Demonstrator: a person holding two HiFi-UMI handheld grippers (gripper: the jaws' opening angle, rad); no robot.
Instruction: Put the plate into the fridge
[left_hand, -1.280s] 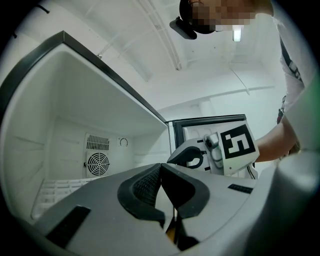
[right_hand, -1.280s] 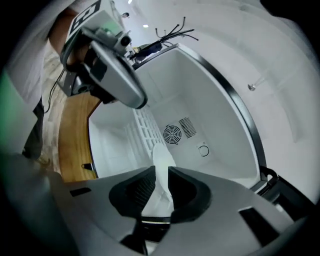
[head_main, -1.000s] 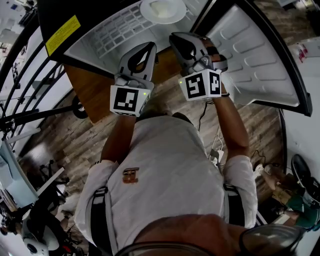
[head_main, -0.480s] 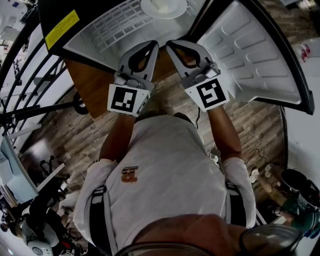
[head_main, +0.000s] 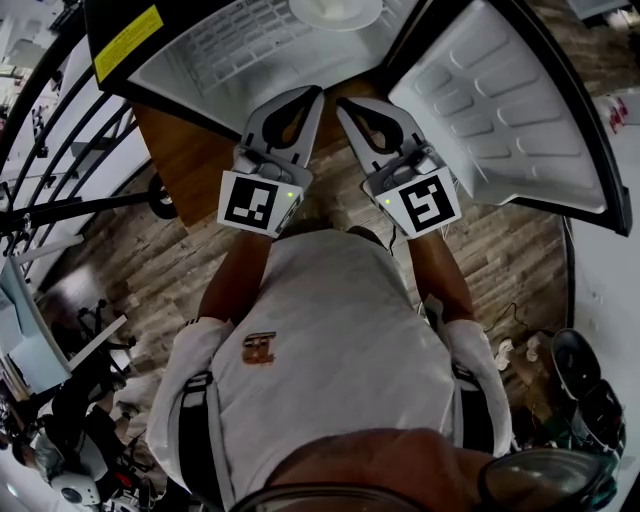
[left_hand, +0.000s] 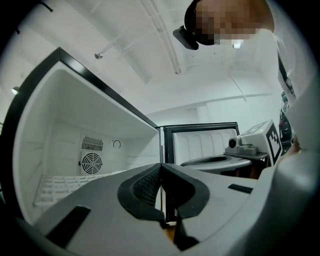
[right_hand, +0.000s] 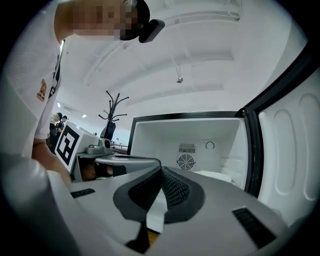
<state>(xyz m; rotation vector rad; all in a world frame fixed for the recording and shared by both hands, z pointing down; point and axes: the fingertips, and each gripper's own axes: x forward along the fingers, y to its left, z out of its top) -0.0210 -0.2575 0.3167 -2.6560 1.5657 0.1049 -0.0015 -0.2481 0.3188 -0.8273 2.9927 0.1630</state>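
The round white plate is seen lying flat on the white wire shelf inside the small black-framed fridge, whose white-lined door stands open at the right. The left gripper and the right gripper are held side by side just before the opening, well clear of the plate; each pair of jaws is pressed together with nothing between. The plate is judged stiff, smooth and breakable, probably ceramic and of some weight. If any nudging were needed, its raised rim would be pinched firmly, since a glazed edge is likely to slip
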